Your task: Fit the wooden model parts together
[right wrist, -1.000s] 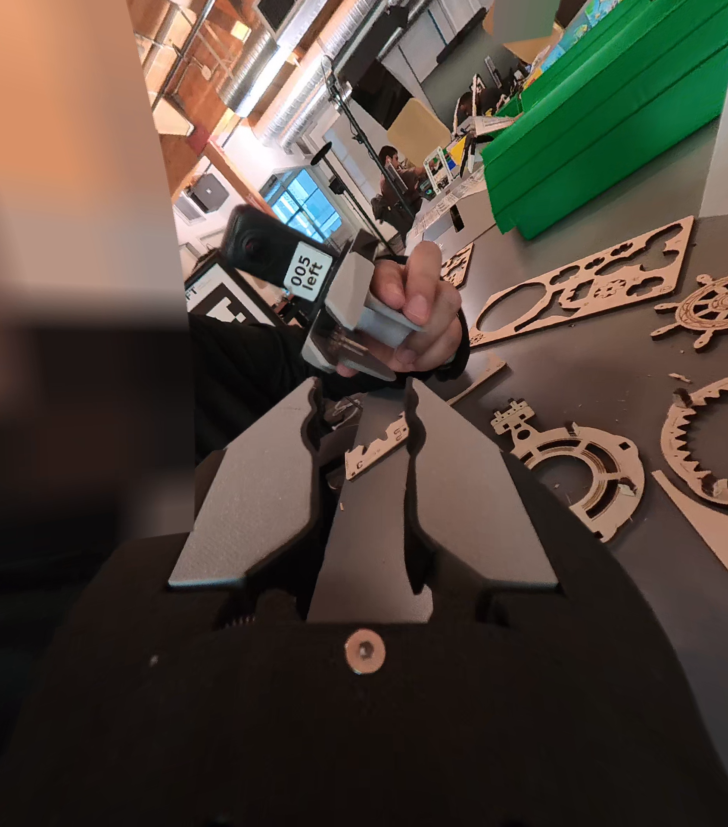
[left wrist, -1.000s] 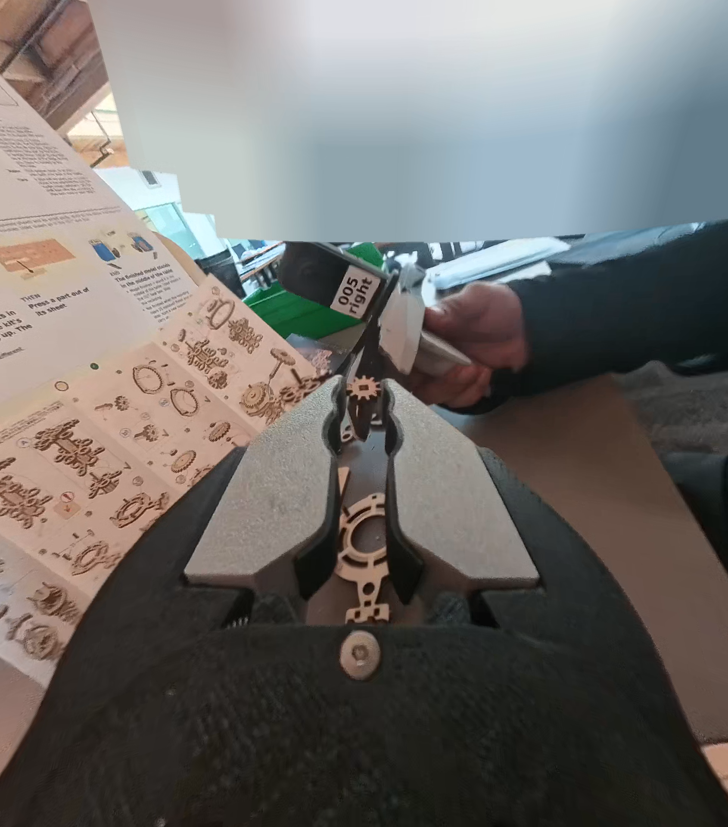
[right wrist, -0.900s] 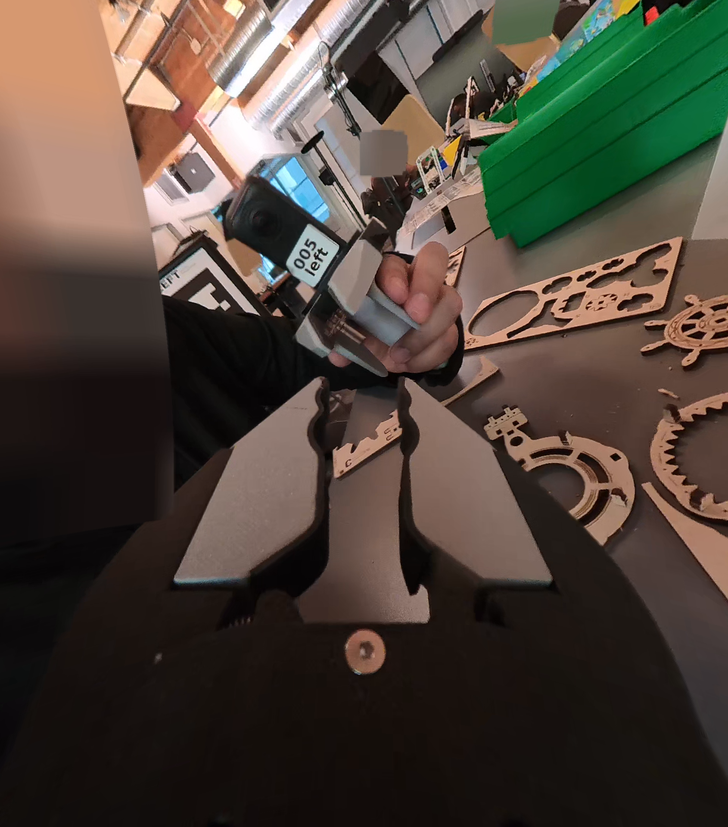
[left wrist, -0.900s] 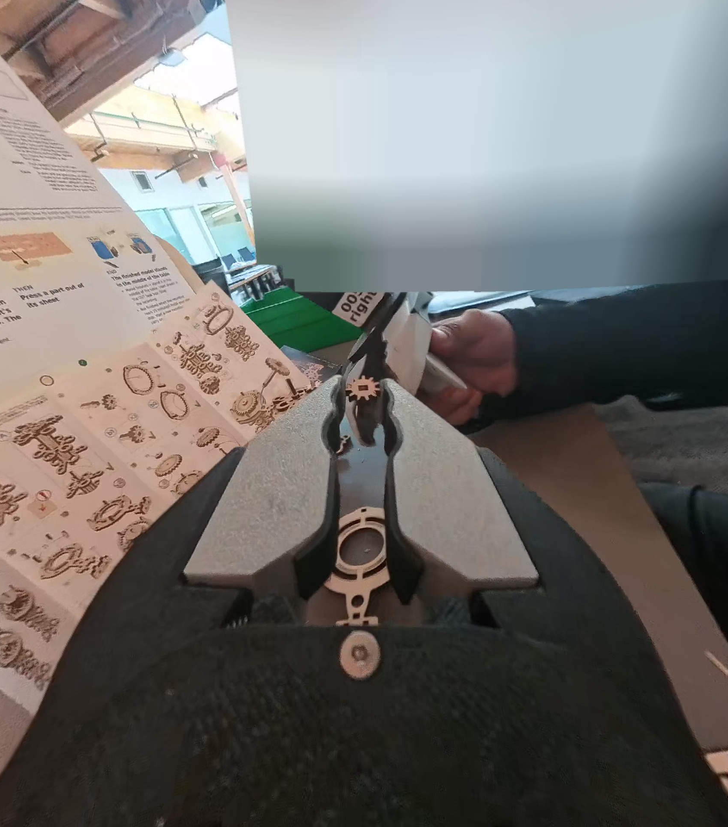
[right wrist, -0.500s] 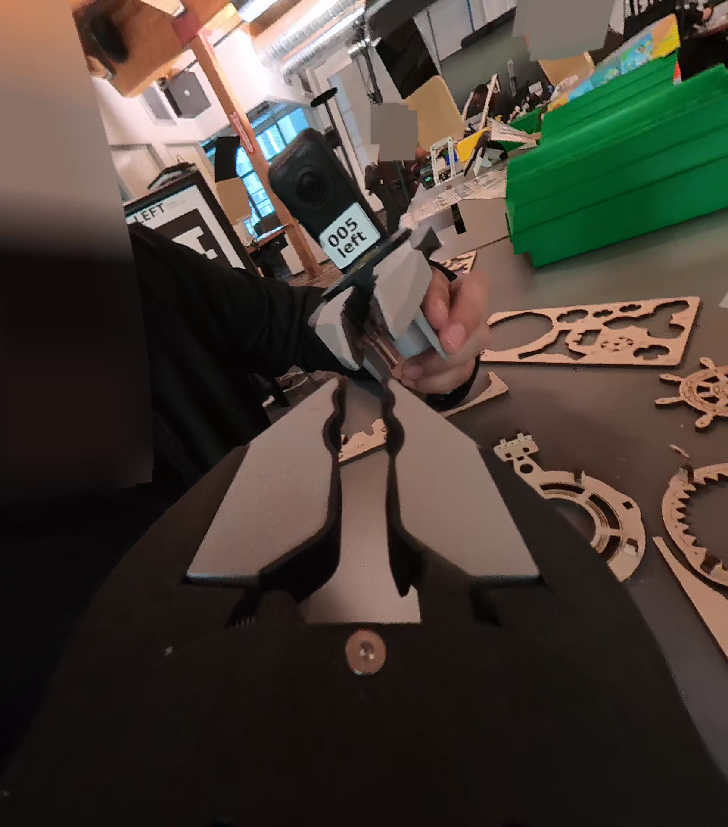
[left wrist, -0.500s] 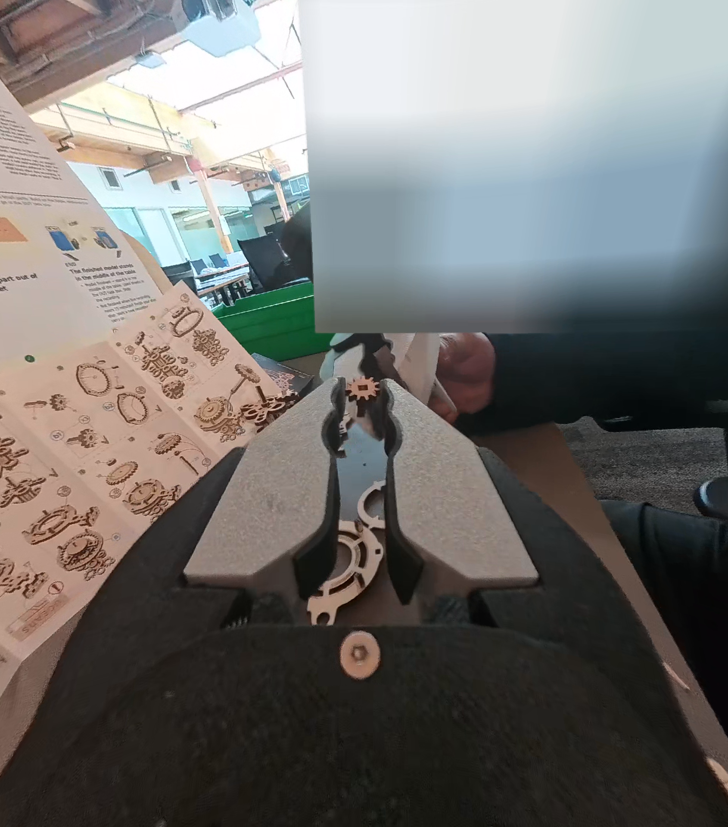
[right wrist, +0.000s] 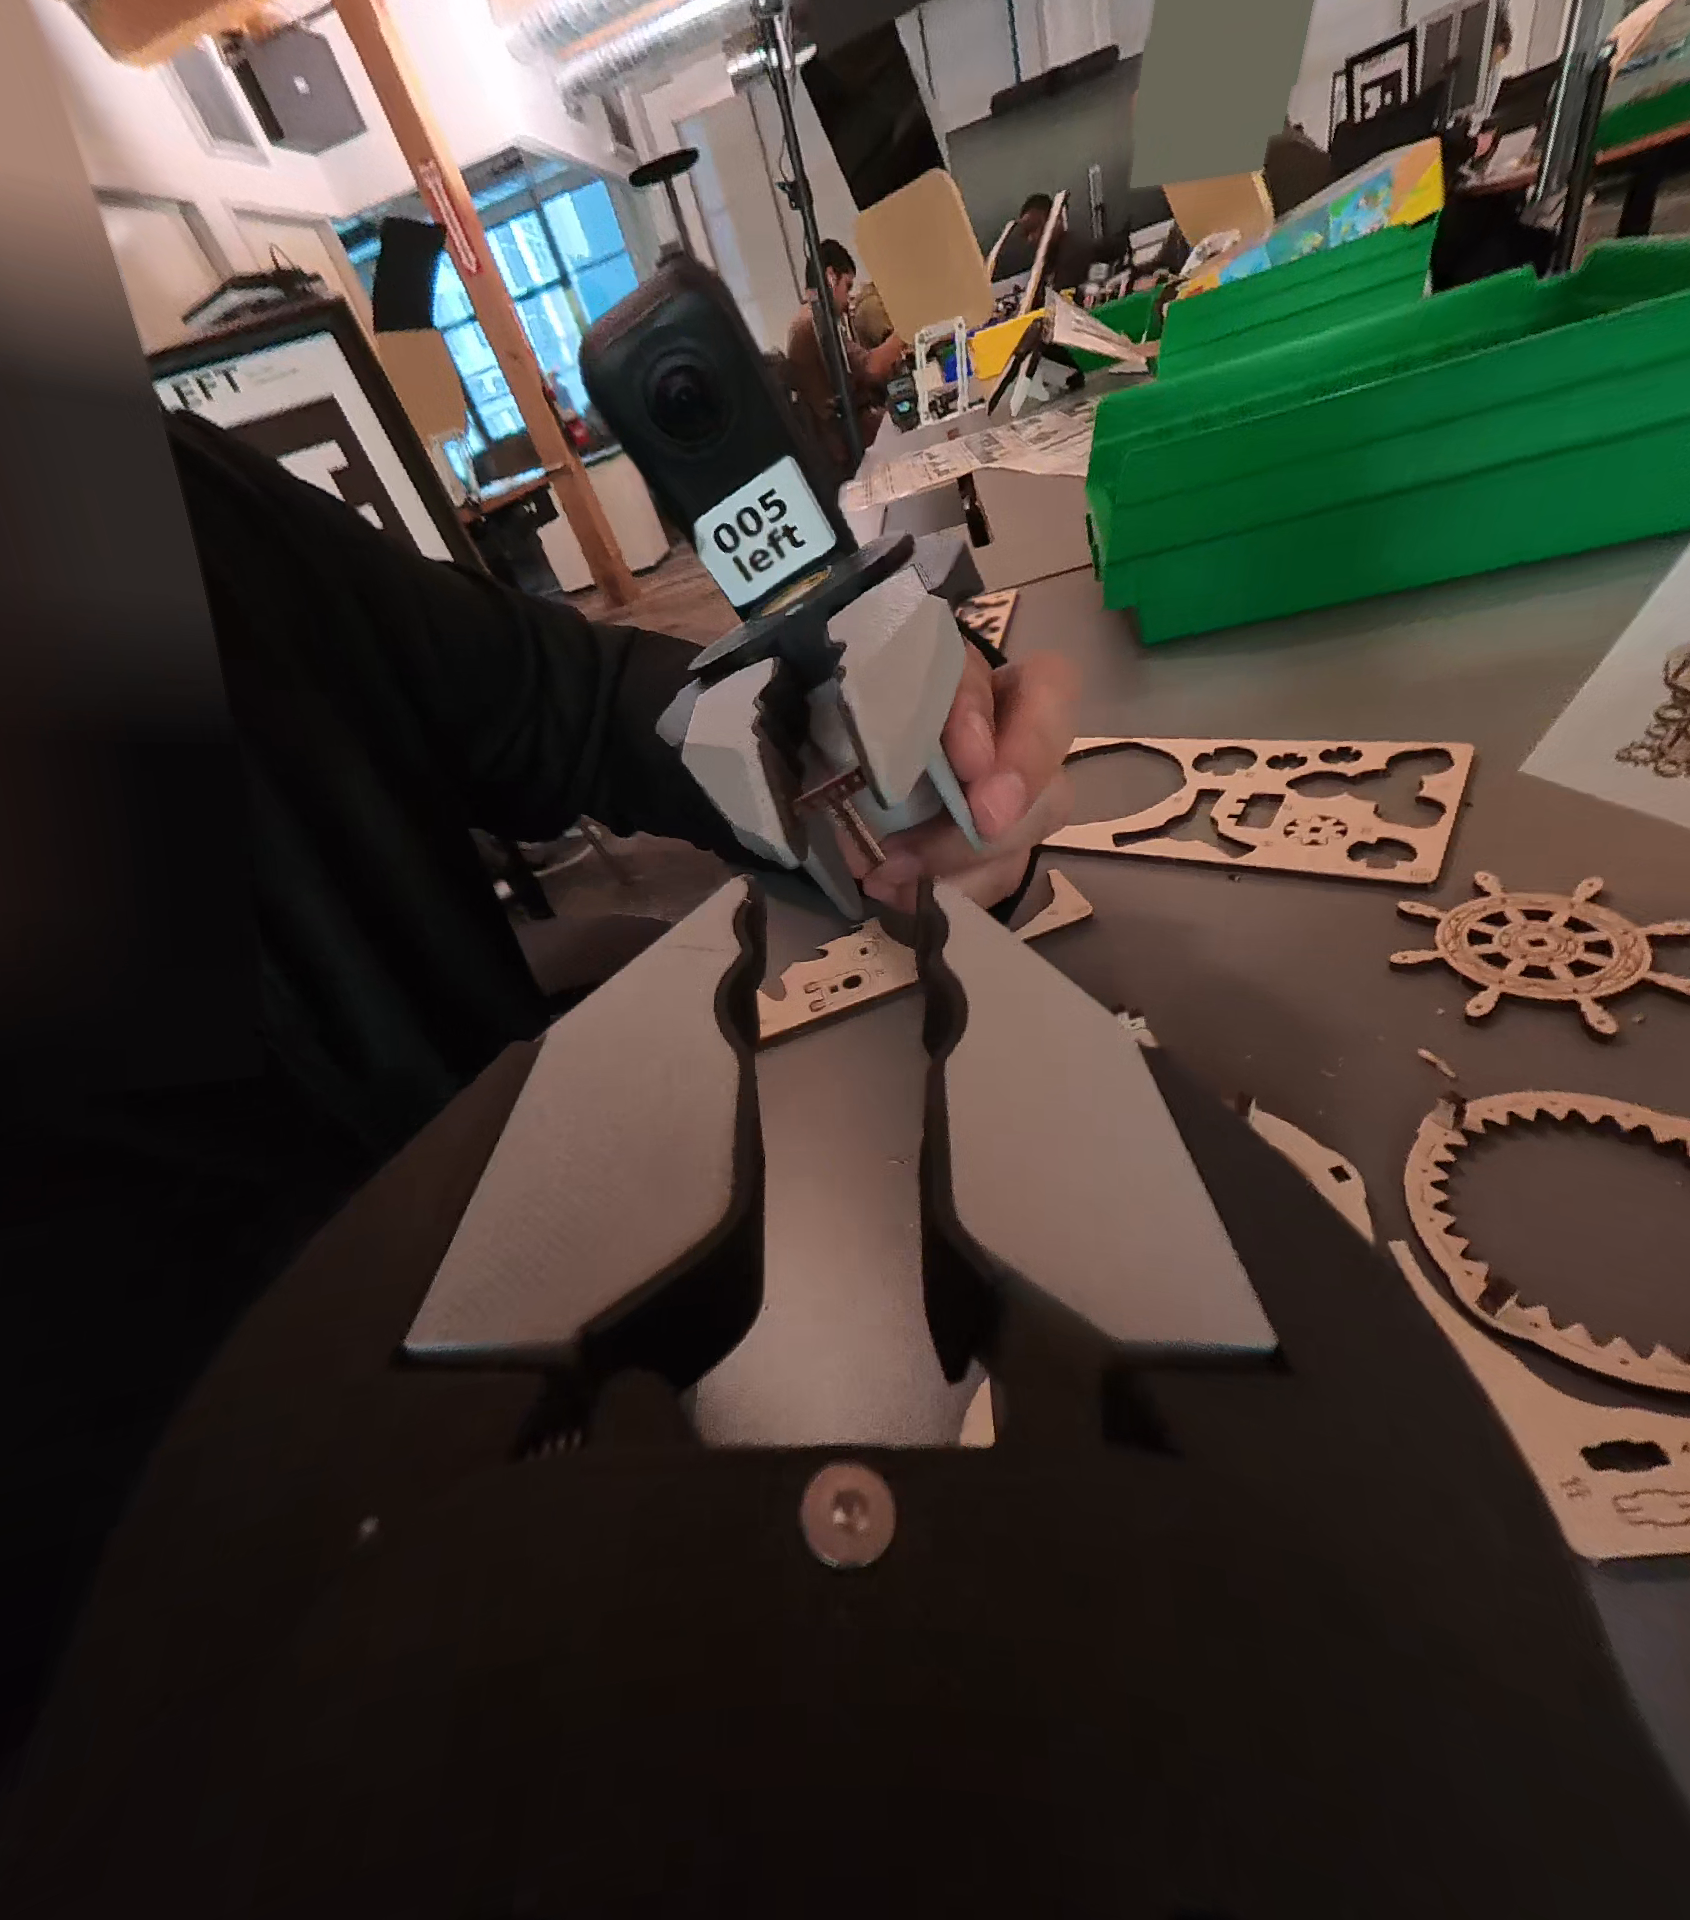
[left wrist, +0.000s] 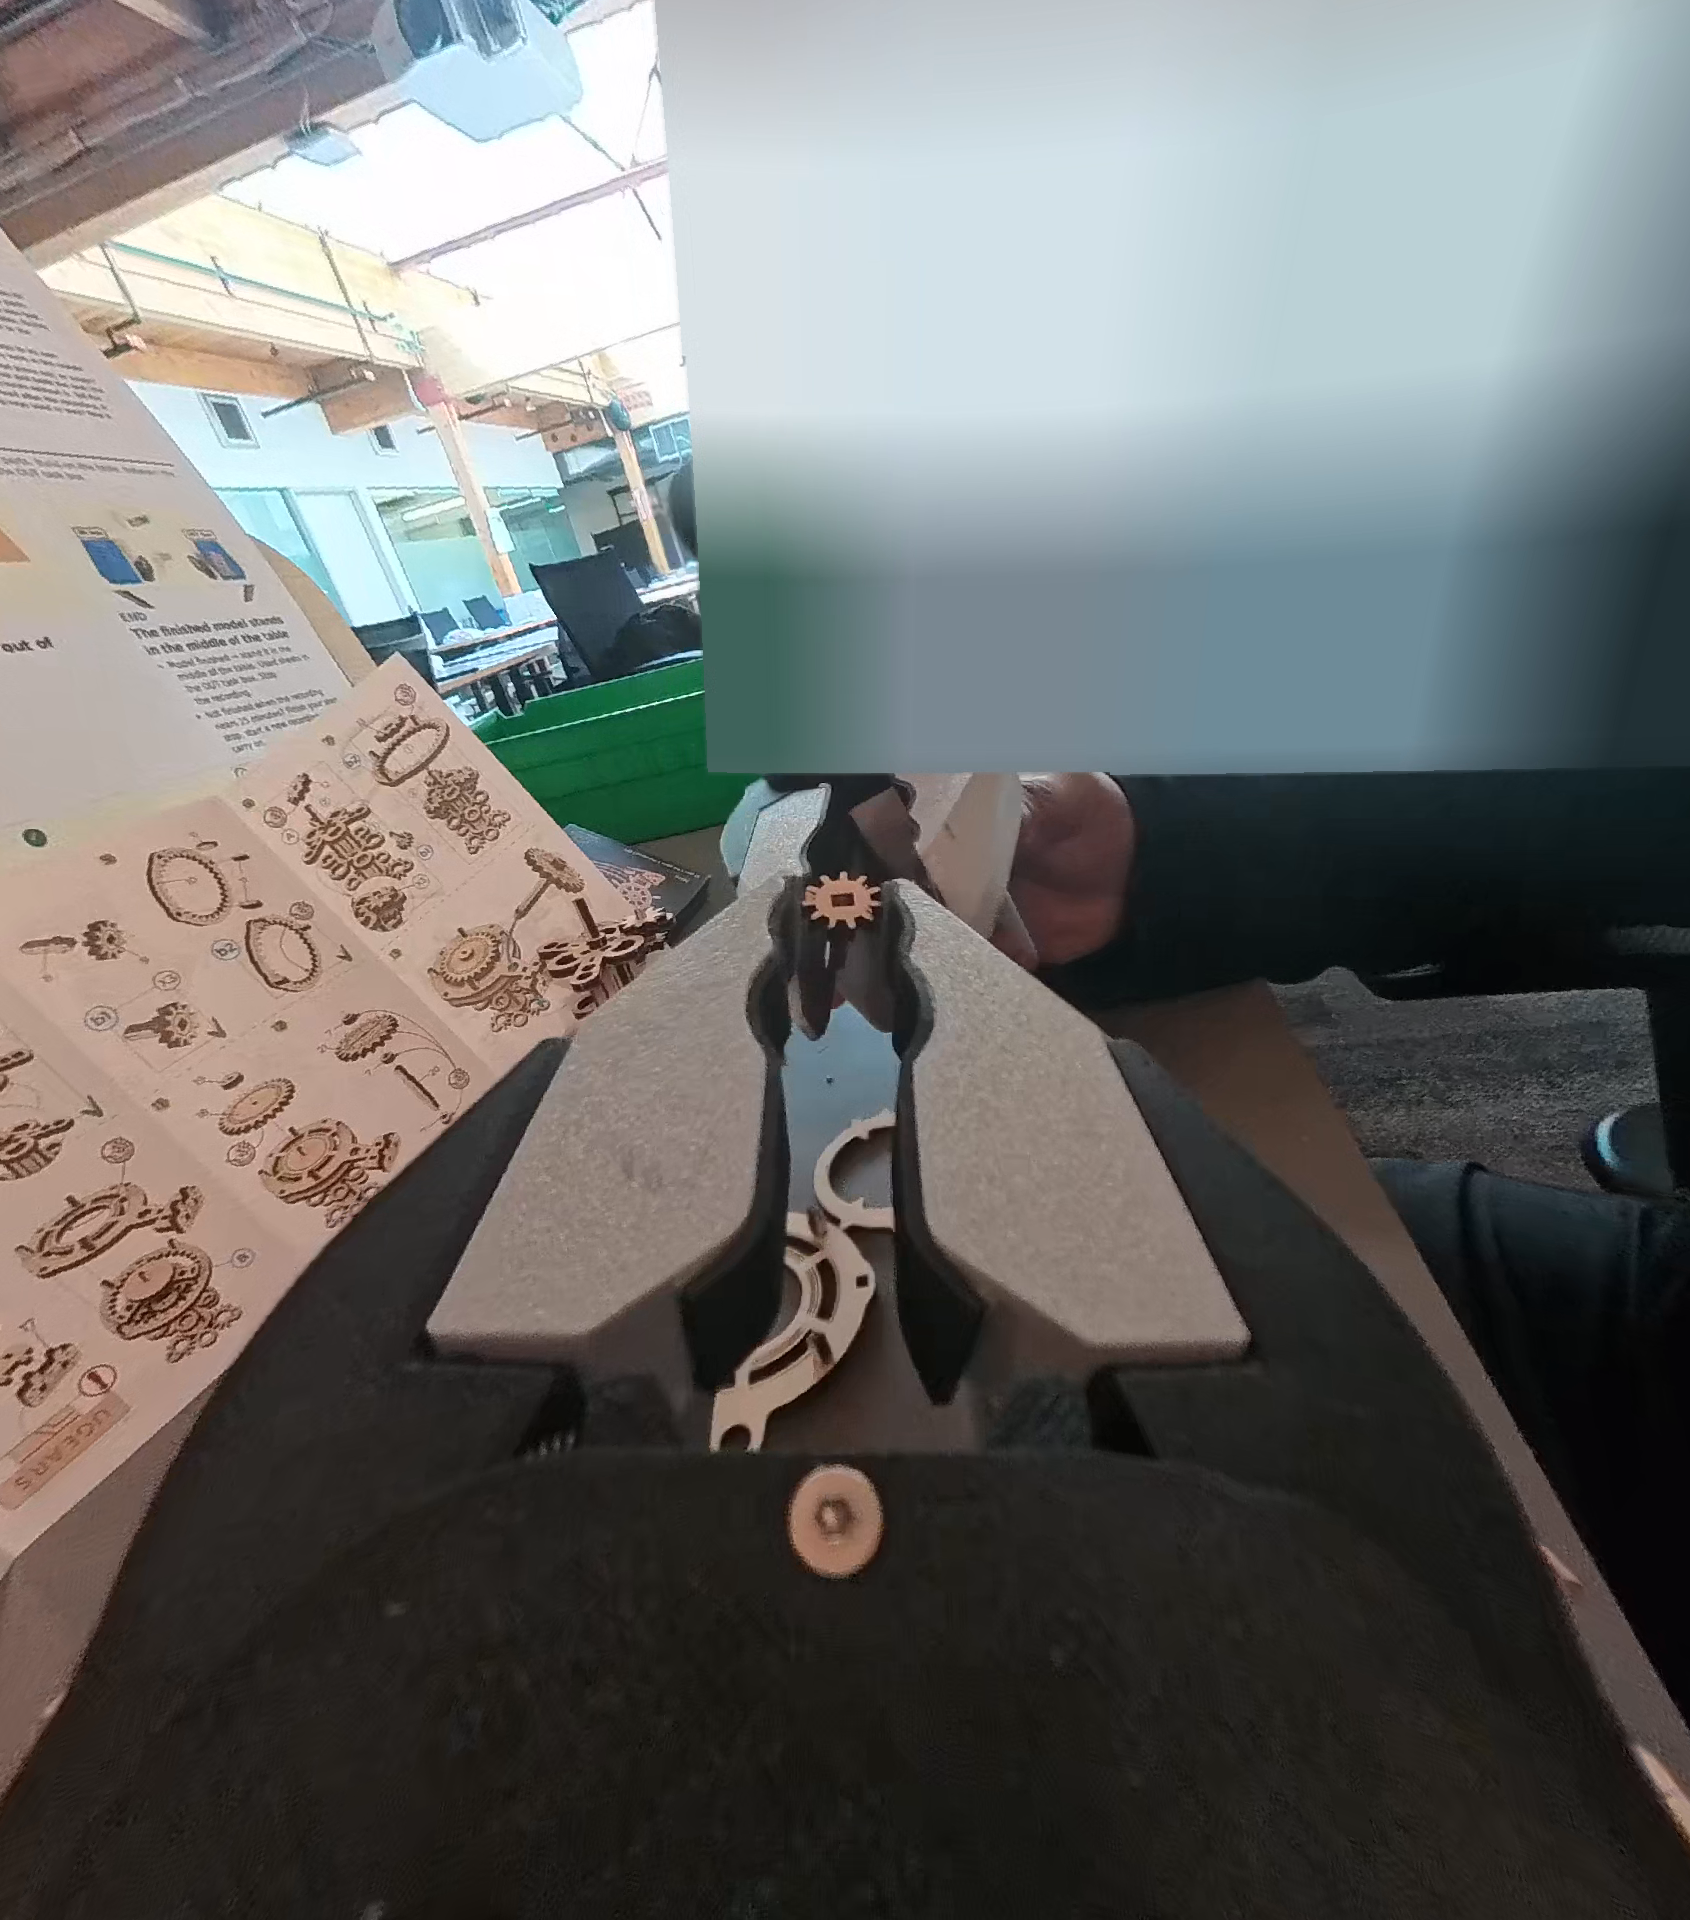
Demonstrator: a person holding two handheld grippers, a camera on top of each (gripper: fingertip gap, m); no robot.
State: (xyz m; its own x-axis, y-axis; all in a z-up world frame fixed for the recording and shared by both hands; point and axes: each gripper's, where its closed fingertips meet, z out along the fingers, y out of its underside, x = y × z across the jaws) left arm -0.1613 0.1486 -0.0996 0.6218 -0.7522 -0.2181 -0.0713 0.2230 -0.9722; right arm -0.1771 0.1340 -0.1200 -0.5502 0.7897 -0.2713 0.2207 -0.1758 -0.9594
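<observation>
My left gripper (left wrist: 841, 906) is shut on a small wooden gear (left wrist: 841, 900) pinched at its fingertips, held up above the table. In the right wrist view the left gripper (right wrist: 820, 826) faces me with the gear (right wrist: 825, 800) edge-on and a short wooden peg (right wrist: 864, 836) sticking out of it. My right gripper (right wrist: 841, 904) is open and empty, its tips just below and in front of that peg. It shows through the left fingers' gap (left wrist: 841, 982). Two wooden ring parts (left wrist: 805, 1309) lie on the table beneath.
Folded instruction sheets (left wrist: 145, 987) stand at the left. On the grey table (right wrist: 1236, 987) lie a ship's wheel (right wrist: 1547, 951), a toothed ring (right wrist: 1599, 1247) and punched-out sheets (right wrist: 1288, 810). Green bins (right wrist: 1443, 468) stand behind. A person's dark sleeve (right wrist: 353, 675) fills the left. Only a small space, under 4 cm, lies between the two pairs of fingers. Both grippers' tips are roughly 20 centimeters from the ship's wheel (right wrist: 1547, 951).
My right gripper's jaws have spread wider than half a second ago. Both grippers have risen and stay tip to tip. The left still holds the gear.
</observation>
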